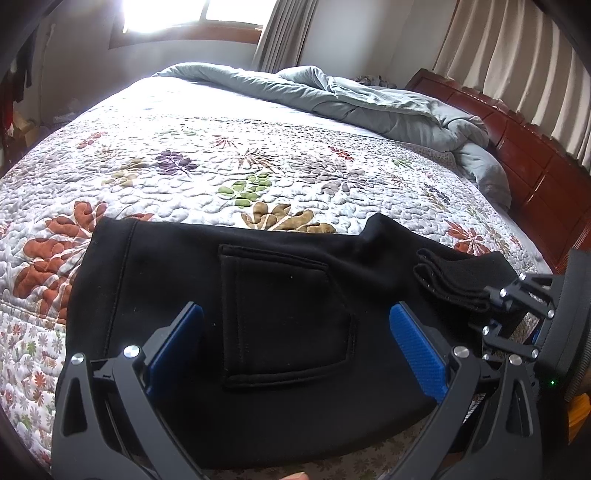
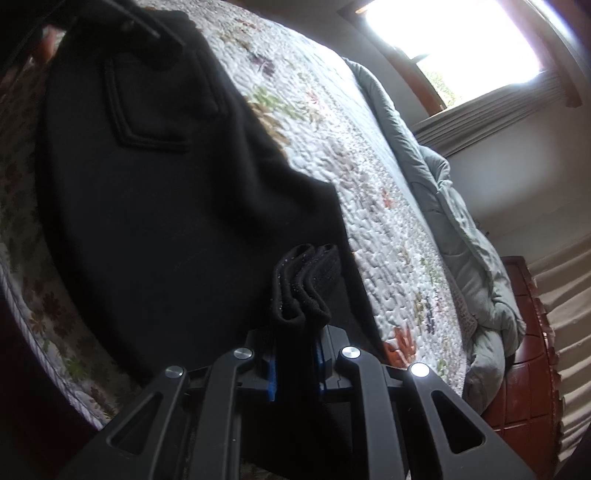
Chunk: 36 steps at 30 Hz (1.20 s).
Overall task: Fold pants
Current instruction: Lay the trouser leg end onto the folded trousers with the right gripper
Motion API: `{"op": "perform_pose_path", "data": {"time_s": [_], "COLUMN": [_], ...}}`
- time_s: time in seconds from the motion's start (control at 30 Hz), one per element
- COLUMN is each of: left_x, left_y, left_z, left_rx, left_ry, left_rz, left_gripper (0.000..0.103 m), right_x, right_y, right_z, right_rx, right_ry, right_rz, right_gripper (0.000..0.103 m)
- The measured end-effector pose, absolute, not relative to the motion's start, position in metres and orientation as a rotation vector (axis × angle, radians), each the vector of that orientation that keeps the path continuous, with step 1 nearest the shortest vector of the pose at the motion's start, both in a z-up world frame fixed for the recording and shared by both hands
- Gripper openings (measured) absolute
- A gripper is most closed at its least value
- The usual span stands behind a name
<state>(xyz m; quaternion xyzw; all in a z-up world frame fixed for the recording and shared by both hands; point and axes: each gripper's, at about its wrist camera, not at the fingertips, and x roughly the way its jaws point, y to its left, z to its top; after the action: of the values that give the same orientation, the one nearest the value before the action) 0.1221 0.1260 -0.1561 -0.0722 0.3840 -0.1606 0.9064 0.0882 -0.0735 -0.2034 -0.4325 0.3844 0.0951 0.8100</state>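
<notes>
Black pants (image 1: 288, 295) lie folded on the floral quilt, back pocket (image 1: 280, 317) facing up. My left gripper (image 1: 295, 317) is open, its blue pads (image 1: 181, 339) spread either side of the pocket just above the cloth. My right gripper (image 1: 491, 295) is at the right, shut on a stack of folded pant edges (image 1: 447, 280). In the right wrist view the right gripper (image 2: 297, 354) pinches these layered edges (image 2: 306, 291) between its blue pads, and the pants (image 2: 166, 206) stretch away toward the left gripper (image 2: 147, 26) at the top.
The floral quilt (image 1: 221, 158) covers the bed. A crumpled grey duvet (image 1: 369, 99) lies at the far side by the red wooden headboard (image 1: 535, 166). A bright window and curtains are behind. The bed's near edge runs below the pants.
</notes>
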Motion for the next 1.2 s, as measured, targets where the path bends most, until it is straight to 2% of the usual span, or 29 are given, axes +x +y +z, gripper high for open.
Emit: {"op": "perform_pose_path", "data": {"time_s": [0.2,0.4,0.57,0.73,0.97,1.2], "left_x": [0.121,0.119,0.116,0.117,0.120,0.105], "left_y": [0.126,0.125,0.126,0.119,0.112,0.119], "left_z": [-0.157,-0.158,-0.155,-0.154,-0.156,-0.142], "left_rx": [-0.141,-0.127,-0.154,-0.142,-0.120,-0.170], "left_ry": [0.799,0.815,0.826,0.829,0.855,0.909], "left_rz": [-0.327,-0.323,-0.332,-0.338,-0.344,-0.289], "left_gripper": [0.100,0.100,0.100,0.100,0.100,0.100], "right_x": [0.097,0.094,0.095,0.117,0.134,0.135], "right_y": [-0.079,-0.083,-0.113,-0.152,-0.157,-0.146], "right_z": [-0.204,-0.194,-0.161,-0.156,-0.190,-0.185], "right_rx": [-0.872,-0.815,-0.513,-0.268,-0.223,-0.260], "right_ry": [0.897,0.919,0.979,1.046,1.155,1.178], "right_rz": [0.236,0.302,0.478,0.506,0.558,0.618], "right_gripper": [0.018,0.028,0.037,0.036,0.035,0.037]}}
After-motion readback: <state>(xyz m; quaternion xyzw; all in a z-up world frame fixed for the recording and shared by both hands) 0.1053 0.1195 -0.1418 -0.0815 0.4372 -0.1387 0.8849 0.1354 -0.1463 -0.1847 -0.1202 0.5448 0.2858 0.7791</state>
